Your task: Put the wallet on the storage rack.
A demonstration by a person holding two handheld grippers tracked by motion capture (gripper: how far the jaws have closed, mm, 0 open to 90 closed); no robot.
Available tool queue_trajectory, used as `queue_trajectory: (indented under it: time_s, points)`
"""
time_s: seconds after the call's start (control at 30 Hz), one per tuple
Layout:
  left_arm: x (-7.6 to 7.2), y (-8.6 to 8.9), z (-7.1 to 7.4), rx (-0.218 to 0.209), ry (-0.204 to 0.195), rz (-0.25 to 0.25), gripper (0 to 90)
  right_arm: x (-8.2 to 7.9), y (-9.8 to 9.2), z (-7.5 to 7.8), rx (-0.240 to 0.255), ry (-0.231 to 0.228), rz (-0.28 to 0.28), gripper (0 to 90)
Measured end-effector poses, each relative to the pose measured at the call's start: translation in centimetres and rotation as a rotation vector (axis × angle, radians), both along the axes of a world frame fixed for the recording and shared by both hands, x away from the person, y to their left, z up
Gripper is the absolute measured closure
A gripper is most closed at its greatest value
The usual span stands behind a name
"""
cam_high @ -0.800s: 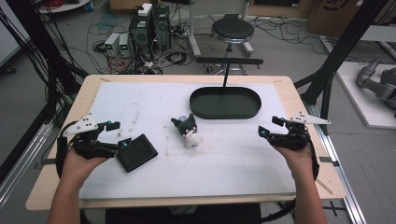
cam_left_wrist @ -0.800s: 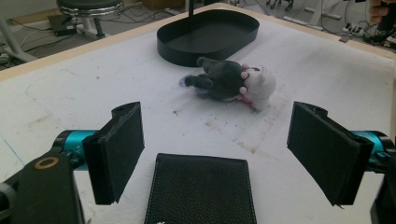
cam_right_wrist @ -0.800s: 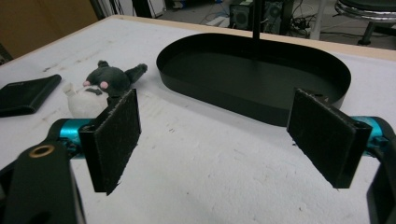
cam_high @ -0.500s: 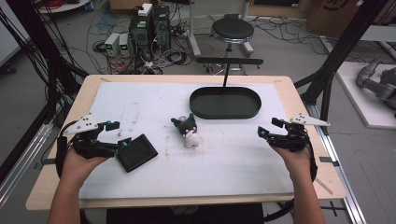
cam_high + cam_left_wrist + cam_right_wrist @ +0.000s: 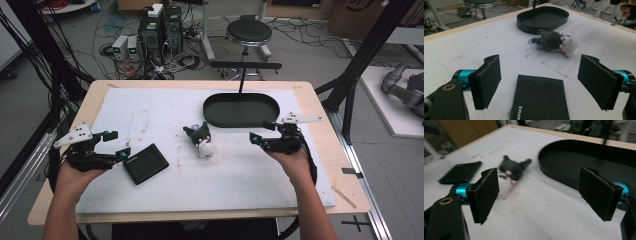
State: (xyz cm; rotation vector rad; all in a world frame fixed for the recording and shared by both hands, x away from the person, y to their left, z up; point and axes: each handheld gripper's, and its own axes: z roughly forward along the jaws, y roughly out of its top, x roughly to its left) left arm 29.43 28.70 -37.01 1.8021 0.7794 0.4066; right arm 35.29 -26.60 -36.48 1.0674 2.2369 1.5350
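Observation:
A small black-and-white plush toy (image 5: pixel 200 141) lies mid-table on the white mat (image 5: pixel 150 110). A black wallet (image 5: pixel 145 163) lies flat to its left. My left gripper (image 5: pixel 119 143) is open just left of the wallet, which sits low between its jaws in the left gripper view (image 5: pixel 540 100), untouched. The plush (image 5: pixel 554 42) lies beyond it. My right gripper (image 5: pixel 262 131) is open to the right of the plush, beside the front of the black oval tray (image 5: pixel 241 110). In the right gripper view the plush (image 5: pixel 510 172) lies ahead near the left jaw, with nothing between the jaws.
The oval tray (image 5: pixel 564 167) stands empty at the back of the mat, with a thin black post rising behind it. The wallet (image 5: pixel 460 172) lies far left in the right gripper view. A stool (image 5: pixel 248 33), computers and cables are on the floor beyond the table.
My right gripper has moved left, closer to the plush and the tray's front. The left gripper, wallet and plush have stayed in place.

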Motion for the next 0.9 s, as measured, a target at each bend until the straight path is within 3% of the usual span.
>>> queue_trajectory:
  time_s: [0.07, 0.47, 0.53, 0.7, 0.9]
  points:
    - [-0.2, 0.2, 0.0, 0.002, -0.002, 0.009, 16.9, 0.5, 1.2, 0.3, 0.038, 0.024, 0.041, 18.0]
    - [-2.7, 2.3, -0.3, 0.014, 0.004, 0.053, 16.9, 2.5, 8.2, 1.0, -0.034, 0.023, 0.181, 18.0]
    - [-3.3, 2.8, -0.3, 0.013, 0.002, 0.068, 17.0, 2.6, 8.8, 1.0, -0.034, 0.024, 0.192, 17.9]
    - [-5.0, 4.5, -0.4, 0.009, 0.006, 0.120, 16.9, 3.2, 12.4, 0.7, -0.036, 0.040, 0.262, 17.9]
    - [-6.2, 5.5, -0.3, 0.004, 0.003, 0.148, 17.0, 3.4, 15.9, 0.4, -0.078, 0.045, 0.327, 17.9]
